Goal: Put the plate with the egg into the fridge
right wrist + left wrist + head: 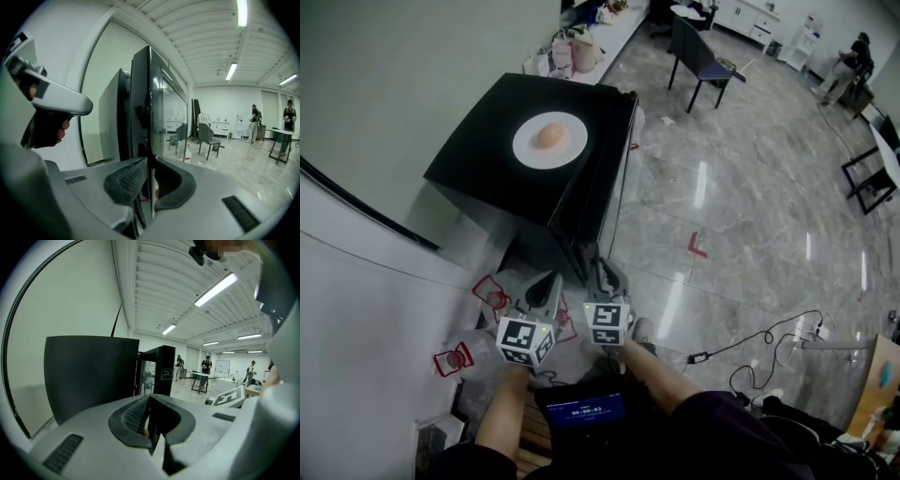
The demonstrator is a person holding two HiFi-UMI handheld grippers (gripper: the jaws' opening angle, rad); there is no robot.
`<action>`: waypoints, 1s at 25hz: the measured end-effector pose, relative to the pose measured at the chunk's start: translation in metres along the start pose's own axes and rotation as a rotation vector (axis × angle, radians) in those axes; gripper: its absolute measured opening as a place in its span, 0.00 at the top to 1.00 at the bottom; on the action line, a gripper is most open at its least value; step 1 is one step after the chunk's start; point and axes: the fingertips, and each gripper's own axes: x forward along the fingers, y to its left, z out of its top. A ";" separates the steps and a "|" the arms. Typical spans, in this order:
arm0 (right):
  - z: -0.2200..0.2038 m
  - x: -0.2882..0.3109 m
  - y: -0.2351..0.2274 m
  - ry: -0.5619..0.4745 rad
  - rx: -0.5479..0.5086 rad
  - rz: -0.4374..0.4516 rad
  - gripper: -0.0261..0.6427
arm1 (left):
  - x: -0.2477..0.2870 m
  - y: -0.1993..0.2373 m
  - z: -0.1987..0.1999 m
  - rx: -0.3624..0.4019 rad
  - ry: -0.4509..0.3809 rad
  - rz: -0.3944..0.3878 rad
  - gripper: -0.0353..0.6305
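Topping fridge point(478, 173), plate point(530, 148) beyond right claw point(601, 266)

Open lab hall, marble floor point(750, 216), chair point(703, 56), ceiling strip lights point(214, 289)

1 black fridge point(478, 159) (1 door point(140, 93)) is carrying 1 white plate point(525, 145) w/ 1 egg point(549, 136); 2 grippers, left point(548, 281) & right point(602, 274), are showing; 2 red-rimmed items point(492, 296) are lying below.
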 end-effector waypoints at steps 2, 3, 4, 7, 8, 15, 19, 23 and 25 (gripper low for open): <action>-0.004 -0.013 -0.024 -0.011 0.007 0.011 0.88 | 0.011 -0.003 -0.001 -0.009 -0.006 -0.026 0.94; -0.006 -0.017 -0.036 -0.013 0.008 0.033 0.89 | 0.018 -0.007 -0.001 -0.010 -0.006 -0.043 0.94; -0.009 -0.022 -0.048 -0.012 0.005 0.062 0.89 | 0.026 -0.014 -0.001 -0.006 -0.006 -0.064 0.94; -0.016 -0.033 -0.084 0.003 -0.018 0.159 0.89 | 0.057 -0.051 0.003 0.029 -0.006 -0.146 0.94; -0.018 -0.036 -0.096 0.008 -0.029 0.186 0.89 | 0.068 -0.067 0.006 0.047 -0.007 -0.178 0.94; -0.024 -0.050 -0.170 0.018 -0.061 0.260 0.89 | 0.144 -0.163 0.020 0.135 0.010 -0.329 0.94; -0.023 -0.059 -0.207 0.009 -0.052 0.271 0.89 | 0.174 -0.195 0.026 0.142 0.016 -0.343 0.94; -0.026 -0.075 -0.253 -0.007 -0.024 0.266 0.89 | 0.203 -0.218 0.030 0.125 0.017 -0.317 0.94; -0.028 -0.080 -0.274 -0.012 -0.022 0.250 0.93 | 0.215 -0.227 0.032 0.113 0.014 -0.303 0.94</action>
